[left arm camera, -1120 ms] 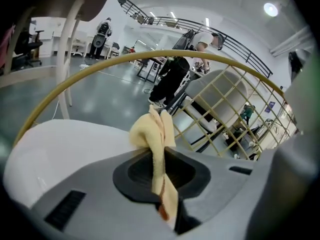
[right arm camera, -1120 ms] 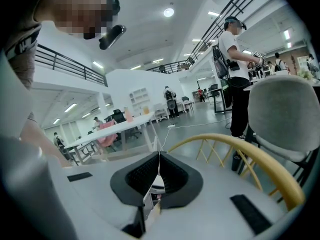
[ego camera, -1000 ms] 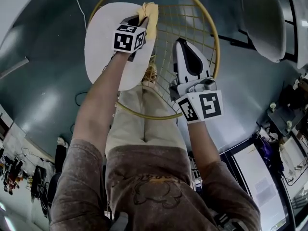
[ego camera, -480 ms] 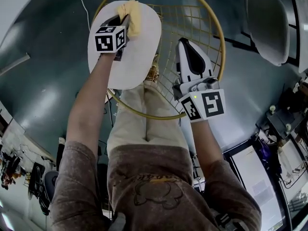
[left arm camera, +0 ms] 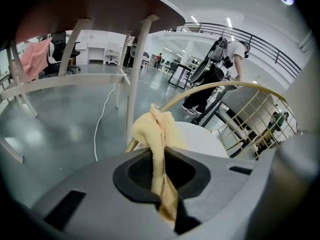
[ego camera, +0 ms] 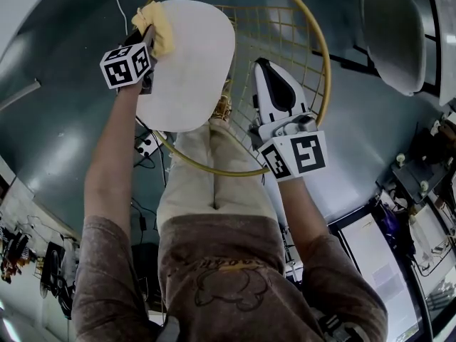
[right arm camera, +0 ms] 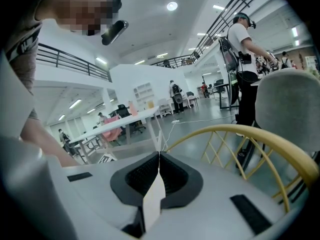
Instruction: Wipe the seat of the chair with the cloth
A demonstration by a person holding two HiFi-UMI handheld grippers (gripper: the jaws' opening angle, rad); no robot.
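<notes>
Clamping a bunched yellow cloth point(left arm camera: 152, 129) between its jaws, the left gripper point(left arm camera: 154, 151) is held by the person at the far-left edge of the chair's round white seat point(ego camera: 189, 63). In the head view the cloth point(ego camera: 158, 30) lies on that rim of the seat, just ahead of the left gripper point(ego camera: 144, 35) and its marker cube. The seat point(left arm camera: 200, 139) spreads pale to the right beyond the cloth. The right gripper point(right arm camera: 159, 156) has its jaws pressed together with nothing between them. In the head view the right gripper point(ego camera: 265, 66) hovers over the chair's yellow wire grid point(ego camera: 285, 30), inside the yellow ring point(ego camera: 324, 55), apart from the seat's right edge. A curved stretch of the yellow ring point(right arm camera: 250, 134) arcs just beyond it. A second, grey chair point(ego camera: 388, 27) stands well apart on the floor.
</notes>
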